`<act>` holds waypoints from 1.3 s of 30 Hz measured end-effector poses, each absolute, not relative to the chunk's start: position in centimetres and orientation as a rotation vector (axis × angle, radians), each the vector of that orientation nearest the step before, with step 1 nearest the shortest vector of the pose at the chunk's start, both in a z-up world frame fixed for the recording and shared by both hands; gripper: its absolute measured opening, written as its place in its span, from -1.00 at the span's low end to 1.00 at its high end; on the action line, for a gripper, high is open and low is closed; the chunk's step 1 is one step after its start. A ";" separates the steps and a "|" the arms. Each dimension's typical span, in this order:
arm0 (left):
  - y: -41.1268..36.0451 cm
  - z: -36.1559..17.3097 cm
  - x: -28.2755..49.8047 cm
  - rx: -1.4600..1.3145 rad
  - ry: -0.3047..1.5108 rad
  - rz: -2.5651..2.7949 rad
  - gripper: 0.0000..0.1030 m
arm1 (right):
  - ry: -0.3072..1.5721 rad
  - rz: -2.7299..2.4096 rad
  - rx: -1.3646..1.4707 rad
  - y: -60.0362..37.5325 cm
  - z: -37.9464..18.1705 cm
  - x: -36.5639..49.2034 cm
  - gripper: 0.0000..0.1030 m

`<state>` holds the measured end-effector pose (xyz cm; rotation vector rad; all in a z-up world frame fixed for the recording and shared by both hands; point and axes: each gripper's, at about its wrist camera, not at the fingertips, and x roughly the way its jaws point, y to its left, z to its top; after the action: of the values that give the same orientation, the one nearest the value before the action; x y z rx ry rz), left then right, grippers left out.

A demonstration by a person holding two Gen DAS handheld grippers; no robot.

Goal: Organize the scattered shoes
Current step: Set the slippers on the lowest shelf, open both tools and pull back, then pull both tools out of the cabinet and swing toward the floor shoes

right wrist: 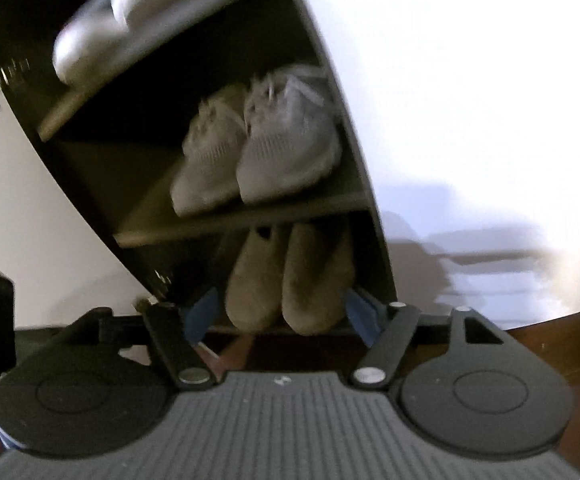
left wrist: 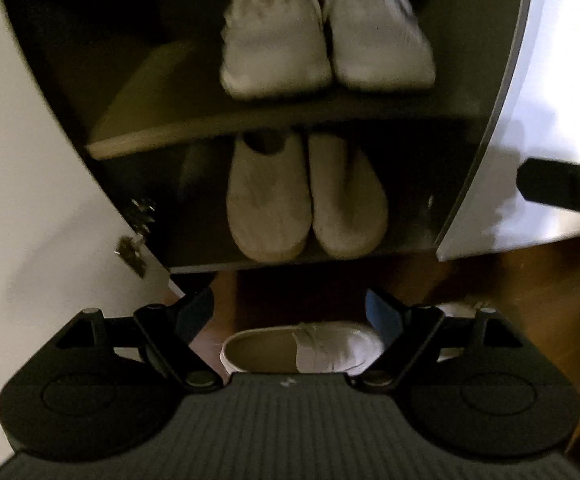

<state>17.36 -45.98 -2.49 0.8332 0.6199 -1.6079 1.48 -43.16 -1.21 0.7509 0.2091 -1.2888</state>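
- Left wrist view, bottom of the frame: the left hand-held gripper [left wrist: 290,312] stands with its jaws spread wide, blue pads apart, nothing between them that they touch.
- Just past those fingers, low centre, a white slip-on shoe [left wrist: 302,348] lies sideways on the dark wooden floor [left wrist: 510,280], its opening to the left of the frame.
- Beyond it, an open shoe cabinet [left wrist: 486,128] fills the middle, with its white door [left wrist: 29,200] swung to the left edge of the picture.
- On the cabinet's bottom level, centre frame, a pair of tan slippers [left wrist: 306,200] sits side by side, toes toward the camera, touching each other.
- One shelf up, top centre, a pair of white sneakers [left wrist: 326,28] rests together, blurred.
- At the right edge, a black part of the other gripper pokes in against the white wall.
- Right wrist view now: the right hand-held gripper [right wrist: 281,316] is also gaping wide and empty, its jaws framing the tan slippers [right wrist: 290,276] without contact.
- Above them, mid-frame, the white sneakers [right wrist: 257,144] sit on their shelf.
- Upper left, another pale shoe [right wrist: 101,28] on a higher shelf, too smeared to describe further.
- Right half of the frame: bright white wall [right wrist: 470,100].
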 end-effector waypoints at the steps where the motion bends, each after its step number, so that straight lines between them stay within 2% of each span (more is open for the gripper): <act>1: -45.7 -1.4 17.3 0.816 0.611 -1.600 0.69 | 0.194 -1.297 0.753 -42.7 -0.6 1.2 0.56; 7: -43.6 3.2 17.4 0.739 0.552 -1.579 0.74 | 0.135 -1.359 0.744 -40.4 2.7 -0.3 0.83; 17: -42.0 6.1 17.9 0.677 0.568 -1.556 0.74 | 0.185 -1.409 0.615 -38.5 6.5 0.2 0.98; 39: -37.6 13.0 17.1 0.534 0.466 -1.595 0.87 | 0.106 -1.419 0.316 -33.9 15.7 0.6 0.99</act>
<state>17.15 -37.64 13.04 0.5339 0.4661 -1.5952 0.59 -33.90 15.69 0.3164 0.1059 -1.4185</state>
